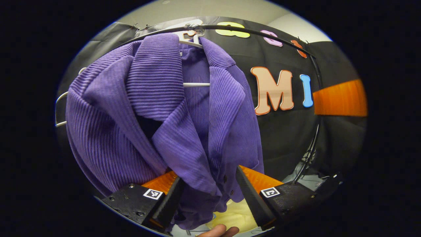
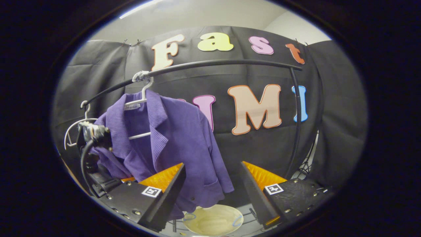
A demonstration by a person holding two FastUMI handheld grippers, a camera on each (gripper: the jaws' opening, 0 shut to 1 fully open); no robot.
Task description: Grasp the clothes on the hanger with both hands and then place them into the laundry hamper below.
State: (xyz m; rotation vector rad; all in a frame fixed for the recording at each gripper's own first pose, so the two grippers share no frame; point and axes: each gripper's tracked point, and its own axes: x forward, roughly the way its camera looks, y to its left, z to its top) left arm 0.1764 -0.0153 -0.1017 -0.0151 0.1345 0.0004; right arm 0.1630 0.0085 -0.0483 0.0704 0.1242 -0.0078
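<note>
Jacket (image 2: 177,138): purple, ribbed, soft and light, likely floppy; on hanger (image 2: 142,95), left of frame, above hamper (image 2: 213,222). Left tongs (image 1: 207,191) open, straddling front hem, seemingly unpinched. Right tongs (image 2: 212,184) open, empty. Best hold: both front panels.

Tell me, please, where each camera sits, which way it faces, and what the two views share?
Left gripper view: rides the left tongs, close up to the purple jacket on its white hanger; its open fingers straddle the hem, and a fingertip shows below.
Right gripper view: rides the right tongs, farther back, facing the rail and jacket, hamper below; the left tongs show at the jacket's edge.
Shared: jacket, hanger, rail, hamper.
</note>
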